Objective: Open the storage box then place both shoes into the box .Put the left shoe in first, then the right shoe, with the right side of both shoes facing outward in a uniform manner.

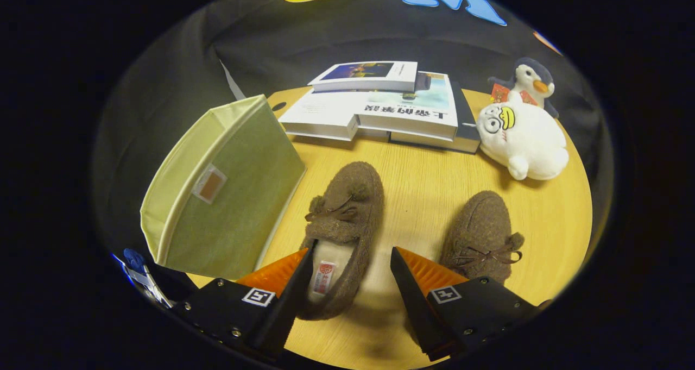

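Two fuzzy brown shoes [342,223] look soft and light, so the wide-open gripper [352,272] should pinch one by its side wall.

Table [423,180]: shoes [347,218], box [228,196], books [380,112], plushies [524,136].

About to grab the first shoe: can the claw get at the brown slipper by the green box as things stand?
Probably yes. The claw is open, its fingers straddling the heel end of that slipper, with nothing between. The box stands just beside it, but apart.
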Available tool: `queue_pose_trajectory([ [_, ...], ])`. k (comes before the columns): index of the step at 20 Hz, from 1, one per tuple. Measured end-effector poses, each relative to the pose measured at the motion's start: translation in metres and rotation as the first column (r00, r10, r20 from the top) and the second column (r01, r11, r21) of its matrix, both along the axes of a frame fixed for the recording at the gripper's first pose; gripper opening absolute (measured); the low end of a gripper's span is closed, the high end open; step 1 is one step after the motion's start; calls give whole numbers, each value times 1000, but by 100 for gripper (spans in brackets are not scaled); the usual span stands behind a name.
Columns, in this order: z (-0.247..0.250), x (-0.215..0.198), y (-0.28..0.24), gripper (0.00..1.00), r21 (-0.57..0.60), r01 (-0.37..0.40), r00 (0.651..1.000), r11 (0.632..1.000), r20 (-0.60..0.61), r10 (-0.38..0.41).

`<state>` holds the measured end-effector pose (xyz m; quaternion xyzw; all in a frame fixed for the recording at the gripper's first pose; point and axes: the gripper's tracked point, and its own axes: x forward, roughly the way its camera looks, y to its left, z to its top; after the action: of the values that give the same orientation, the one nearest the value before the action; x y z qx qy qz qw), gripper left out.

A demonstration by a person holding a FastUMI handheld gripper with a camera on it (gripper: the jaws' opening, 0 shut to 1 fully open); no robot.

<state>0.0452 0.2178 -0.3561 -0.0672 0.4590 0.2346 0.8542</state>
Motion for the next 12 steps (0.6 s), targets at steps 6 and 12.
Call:
queue_pose_trajectory([
  [6, -36, 30, 4, 57, -61, 99, 993, 993, -63, -102],
  [12, -26, 24, 15, 2, -77, 129, 981, 989, -133, -139],
])
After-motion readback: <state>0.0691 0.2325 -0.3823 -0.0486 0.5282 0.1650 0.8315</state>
